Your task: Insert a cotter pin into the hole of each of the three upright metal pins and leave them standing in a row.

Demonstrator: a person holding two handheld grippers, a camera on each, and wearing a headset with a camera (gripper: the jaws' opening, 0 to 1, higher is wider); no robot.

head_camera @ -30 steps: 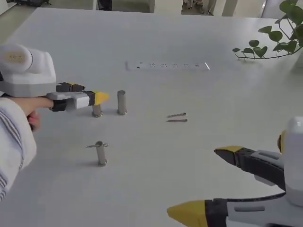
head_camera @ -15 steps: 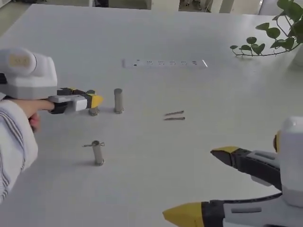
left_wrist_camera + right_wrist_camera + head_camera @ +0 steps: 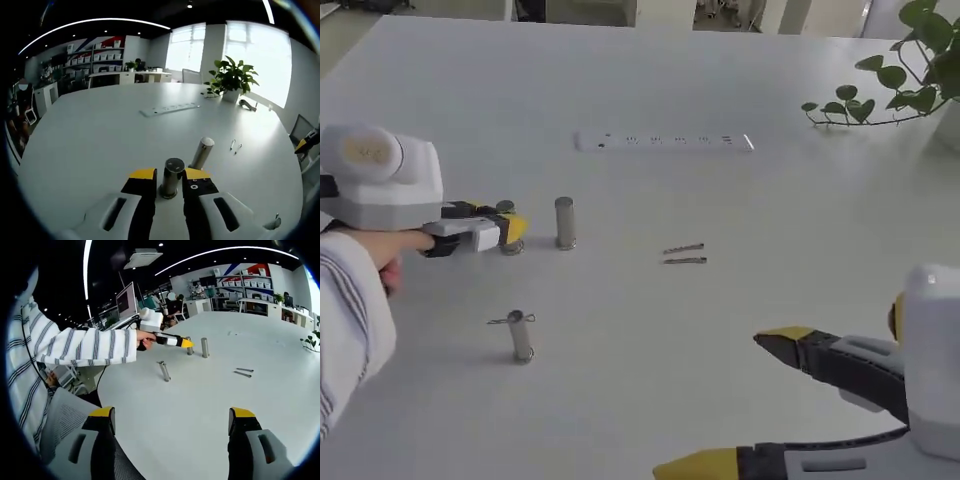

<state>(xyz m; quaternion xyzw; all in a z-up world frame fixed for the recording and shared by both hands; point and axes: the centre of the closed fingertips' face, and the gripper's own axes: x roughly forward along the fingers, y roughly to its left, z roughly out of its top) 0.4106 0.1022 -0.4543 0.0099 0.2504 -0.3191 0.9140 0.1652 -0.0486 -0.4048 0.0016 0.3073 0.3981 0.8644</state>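
Note:
My left gripper point(image 3: 510, 228) point(image 3: 169, 176) is shut on an upright metal pin point(image 3: 171, 176) point(image 3: 506, 212) at the left of the white table point(image 3: 650, 320). Just to its right a second bare metal pin point(image 3: 564, 222) point(image 3: 202, 152) stands alone. Nearer to me stands a third pin point(image 3: 521, 335) with a cotter pin through its head. Two loose cotter pins point(image 3: 684, 254) point(image 3: 235, 145) lie side by side mid-table. My right gripper point(image 3: 735, 400) point(image 3: 170, 420) hangs open and holds nothing at the lower right, well away from the pins.
A white power strip point(image 3: 665, 142) lies across the far middle of the table. A potted plant point(image 3: 910, 70) trails over the far right corner. A striped sleeve point(image 3: 345, 300) comes in from the left edge.
My left gripper has dropped lower and drawn back left, so its jaws now sit around the leftmost pin. The right gripper has barely moved; the head camera has shifted a little.

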